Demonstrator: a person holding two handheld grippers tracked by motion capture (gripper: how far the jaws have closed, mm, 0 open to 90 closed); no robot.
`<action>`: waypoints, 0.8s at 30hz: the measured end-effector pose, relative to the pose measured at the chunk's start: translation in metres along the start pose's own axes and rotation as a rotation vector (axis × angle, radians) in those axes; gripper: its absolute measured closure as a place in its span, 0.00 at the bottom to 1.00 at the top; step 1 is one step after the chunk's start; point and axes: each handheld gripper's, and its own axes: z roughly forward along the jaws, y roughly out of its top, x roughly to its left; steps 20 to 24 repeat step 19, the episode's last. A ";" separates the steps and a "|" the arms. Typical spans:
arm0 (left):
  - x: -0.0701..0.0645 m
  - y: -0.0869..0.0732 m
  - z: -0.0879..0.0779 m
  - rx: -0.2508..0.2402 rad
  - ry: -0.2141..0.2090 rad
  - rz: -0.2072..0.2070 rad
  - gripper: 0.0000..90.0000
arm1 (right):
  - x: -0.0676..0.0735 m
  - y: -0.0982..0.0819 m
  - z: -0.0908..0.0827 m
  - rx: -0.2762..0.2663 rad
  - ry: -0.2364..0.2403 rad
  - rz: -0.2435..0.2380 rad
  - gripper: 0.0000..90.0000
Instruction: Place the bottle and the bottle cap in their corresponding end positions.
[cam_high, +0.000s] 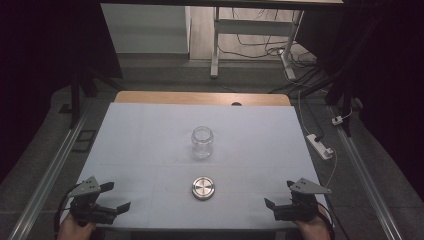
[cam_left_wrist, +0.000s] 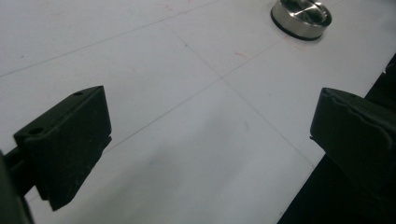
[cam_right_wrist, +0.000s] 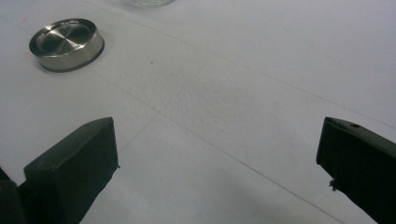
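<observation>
Fingers of the left gripper (cam_high: 116, 196) and right gripper (cam_high: 280, 193) stood wide apart, holding nothing, at the table's (cam_high: 150, 130) near corners; the metal lid (cam_high: 203, 188) lay between them, before the glass jar (cam_high: 202, 142)

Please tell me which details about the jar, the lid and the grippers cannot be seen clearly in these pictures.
- Glass jar: too small in the high view to tell if anything is inside; cut off by the top edge in the right gripper view.
- Metal lid: underside hidden against the table.
- Left gripper and right gripper: hands cut off by the bottom edge, high view.
</observation>
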 end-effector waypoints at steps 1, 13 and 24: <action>0.001 -0.001 -0.001 0.002 0.004 -0.004 0.00 | -0.001 -0.001 -0.001 0.001 -0.002 0.008 0.00; 0.002 -0.011 -0.012 0.022 0.061 -0.042 0.00 | -0.005 -0.009 -0.007 0.023 -0.017 0.038 0.00; 0.003 -0.012 -0.011 0.033 0.066 -0.049 0.00 | -0.005 -0.010 -0.007 0.029 -0.018 0.046 0.00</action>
